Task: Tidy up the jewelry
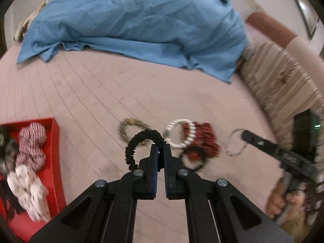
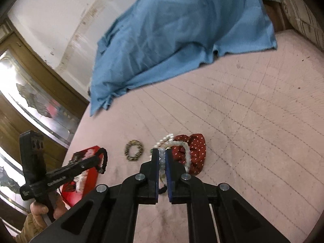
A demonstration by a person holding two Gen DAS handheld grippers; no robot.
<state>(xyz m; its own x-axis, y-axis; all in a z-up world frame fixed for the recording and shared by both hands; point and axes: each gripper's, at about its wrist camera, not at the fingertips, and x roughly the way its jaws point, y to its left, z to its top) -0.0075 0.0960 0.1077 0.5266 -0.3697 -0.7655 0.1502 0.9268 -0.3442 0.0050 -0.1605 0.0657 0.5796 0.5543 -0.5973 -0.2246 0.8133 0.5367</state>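
The surface is a bed covered by a pink quilted bedspread [image 1: 85,93] stitched in a grid of dark lines, with faint smudges and specks. A crumpled blue sheet [image 1: 137,22] is heaped across its far part. Beyond the blue sheet in the right wrist view rises a white, stained wall [image 2: 60,26], and beside it a wooden frame around a mirrored or glazed panel [image 2: 32,93]. To the right of the blue sheet in the left wrist view lies a striped beige cushion [image 1: 281,85].

The left tongs [image 1: 160,147] are clamped on a black coiled hair tie [image 1: 139,141], held above the bedspread. Nearer than the blue sheet, the jewelry lies in a loose cluster: a gold-and-black bracelet [image 2: 133,150], a white pearl bracelet [image 1: 180,133] and a red dotted scrunchie [image 2: 194,151]; the pearl bracelet overlaps the scrunchie. A clear ring [image 1: 236,143] lies just right of that cluster.

The right tongs [image 2: 162,154] are closed on a string of pale beads [image 2: 162,160] that runs between their blue pads.

Left of the cluster sits a red tray [image 1: 56,151] holding a red-and-white striped scrunchie [image 1: 32,145] and a white printed scrunchie [image 1: 30,194].
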